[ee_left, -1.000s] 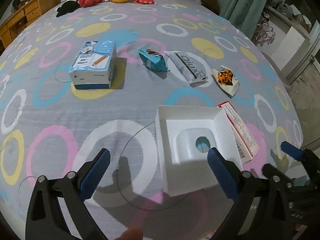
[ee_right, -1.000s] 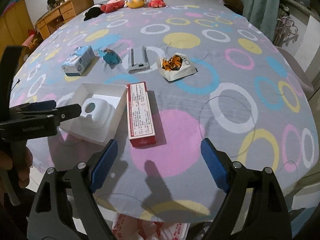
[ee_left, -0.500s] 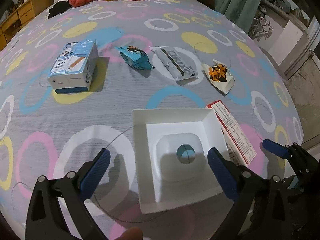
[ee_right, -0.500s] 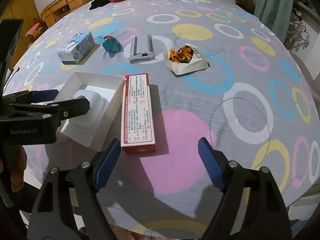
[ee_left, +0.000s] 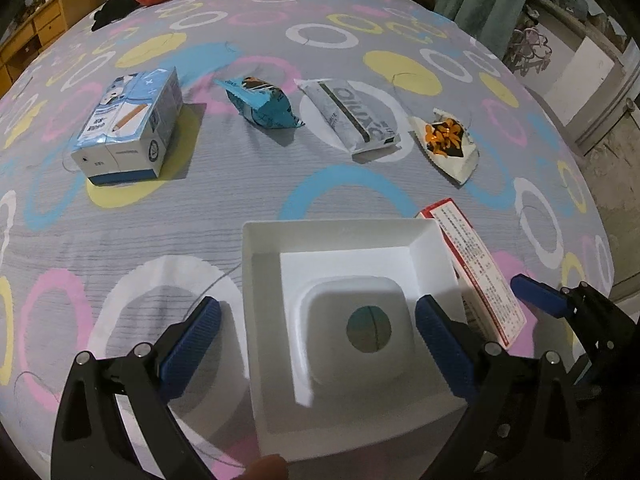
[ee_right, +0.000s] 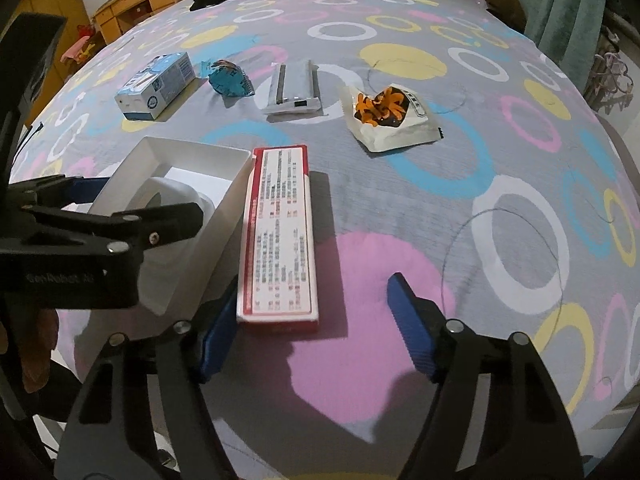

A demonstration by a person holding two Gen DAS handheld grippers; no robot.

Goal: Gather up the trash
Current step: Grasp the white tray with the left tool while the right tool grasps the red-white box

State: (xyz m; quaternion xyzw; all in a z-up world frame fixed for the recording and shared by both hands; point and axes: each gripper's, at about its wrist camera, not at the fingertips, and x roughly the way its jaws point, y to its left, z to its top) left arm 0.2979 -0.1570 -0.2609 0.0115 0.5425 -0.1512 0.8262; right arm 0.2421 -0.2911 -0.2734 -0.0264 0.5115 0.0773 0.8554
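While all the trash lies out on the bed cover [ee_left: 168, 240], none of it looks picked up yet, so I think the job is only starting. Up at twelve o'clock in the left view sit the blue box [ee_left: 128, 128], the blue wrapper [ee_left: 262, 104], the grey packet [ee_left: 352, 118] and the snack bag [ee_left: 448, 140].

The left claw [ee_left: 316, 332] is spread wide around the white tray [ee_left: 264, 320]. One pad hangs over its inside and nothing is pinched.

The right claw [ee_right: 308, 332] has just been closing. The red box [ee_right: 280, 236] has its near end between the pads. The left pad is right beside it and the right pad is apart, so it is not pinched yet.
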